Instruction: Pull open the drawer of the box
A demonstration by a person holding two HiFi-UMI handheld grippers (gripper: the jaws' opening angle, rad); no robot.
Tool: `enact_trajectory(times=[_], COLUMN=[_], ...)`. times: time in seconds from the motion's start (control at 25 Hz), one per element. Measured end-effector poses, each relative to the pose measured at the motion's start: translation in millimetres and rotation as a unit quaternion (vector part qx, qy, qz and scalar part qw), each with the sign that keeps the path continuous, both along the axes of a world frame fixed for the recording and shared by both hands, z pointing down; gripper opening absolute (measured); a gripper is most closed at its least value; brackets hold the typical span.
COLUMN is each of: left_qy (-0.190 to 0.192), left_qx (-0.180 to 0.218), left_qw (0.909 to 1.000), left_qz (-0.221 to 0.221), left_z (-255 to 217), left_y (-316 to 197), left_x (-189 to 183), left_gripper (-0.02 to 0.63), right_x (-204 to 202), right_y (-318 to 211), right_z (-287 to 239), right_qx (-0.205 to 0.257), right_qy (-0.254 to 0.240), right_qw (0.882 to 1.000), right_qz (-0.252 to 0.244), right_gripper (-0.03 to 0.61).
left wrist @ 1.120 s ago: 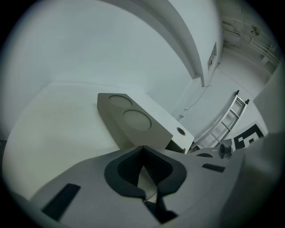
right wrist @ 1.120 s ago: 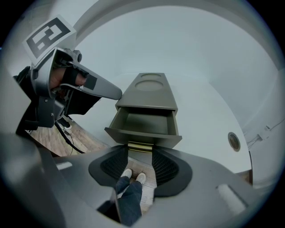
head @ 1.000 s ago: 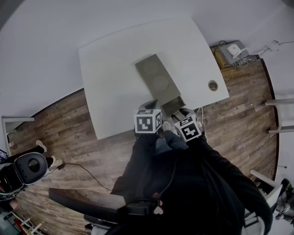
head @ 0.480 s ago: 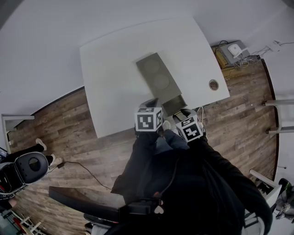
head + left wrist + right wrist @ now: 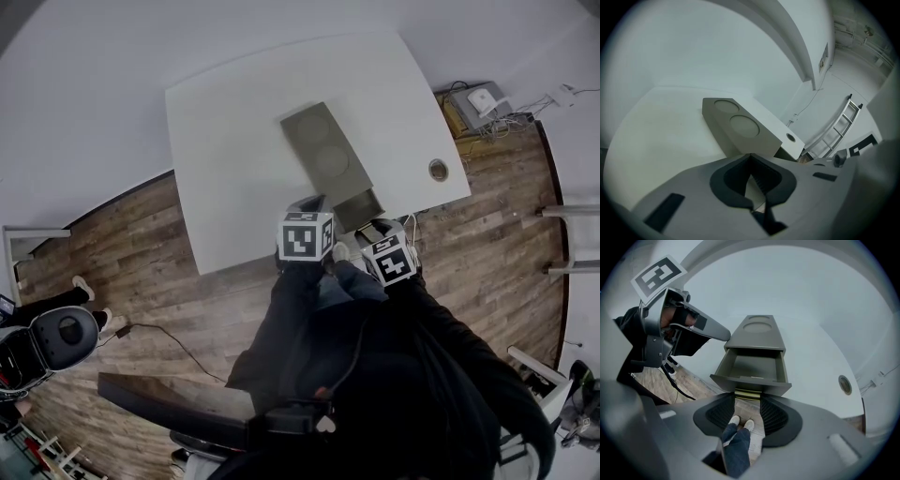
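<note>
A long grey box [image 5: 323, 155] with two round marks on top lies on the white table [image 5: 234, 141]. Its drawer [image 5: 361, 208] stands pulled out toward the table's front edge, and it is empty [image 5: 750, 366]. My right gripper [image 5: 372, 228] is at the drawer front, its pads closed on the brass drawer handle [image 5: 747, 393]. My left gripper [image 5: 309, 204] hovers just left of the box's near end, shut with nothing in it. In the left gripper view the box [image 5: 740, 126] lies ahead of the closed jaws [image 5: 751, 161].
A round cable hole [image 5: 438, 170] sits in the table to the right of the box. Cables and a white device [image 5: 478, 101] lie on the wooden floor beyond the table's right corner. The person's legs and shoes [image 5: 740, 420] show below the right gripper.
The head view has shifted slightly. Both grippers and the drawer stand about as they did, with the drawer out as far as before.
</note>
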State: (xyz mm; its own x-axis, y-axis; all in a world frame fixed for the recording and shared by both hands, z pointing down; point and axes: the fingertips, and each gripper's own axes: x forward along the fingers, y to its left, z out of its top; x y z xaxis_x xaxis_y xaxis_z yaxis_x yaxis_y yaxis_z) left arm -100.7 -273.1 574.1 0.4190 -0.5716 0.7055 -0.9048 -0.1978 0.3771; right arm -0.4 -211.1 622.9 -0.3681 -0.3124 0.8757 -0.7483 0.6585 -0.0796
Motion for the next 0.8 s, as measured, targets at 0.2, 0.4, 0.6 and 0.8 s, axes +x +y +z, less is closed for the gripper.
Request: enact_trajectory(times=[0.2,0.4,0.6,0.8], left_qy=[0.005,0.005,0.004,0.004], left_qx=[-0.004,-0.002,-0.004,-0.003], left_qw=[1.0,1.0,1.0,1.0], left_qz=[0.0,0.0,0.004,0.005], left_z=[1.0,-0.4,-0.1,1.1], left_y=[0.3,-0.8,-0.7,-0.2], left_x=[-1.6,-2.7,-1.7,-1.2], left_gripper=[-0.005,-0.005,-0.005,-0.005], right_x=[-1.3,-2.3,-1.4,-0.4], right_y=[0.4,-0.8,-0.3,1.3], right_z=[0.9,-0.6,-0.6,1.0], right_qx=[-0.002,-0.002,-0.004,-0.004], right_qy=[0.0,0.002,0.003,0.004], right_qw=[1.0,1.0,1.0,1.0], right_qz=[-0.001,-0.002,-0.002,-0.002], right_gripper=[0.164,0.164,0.164,0.164])
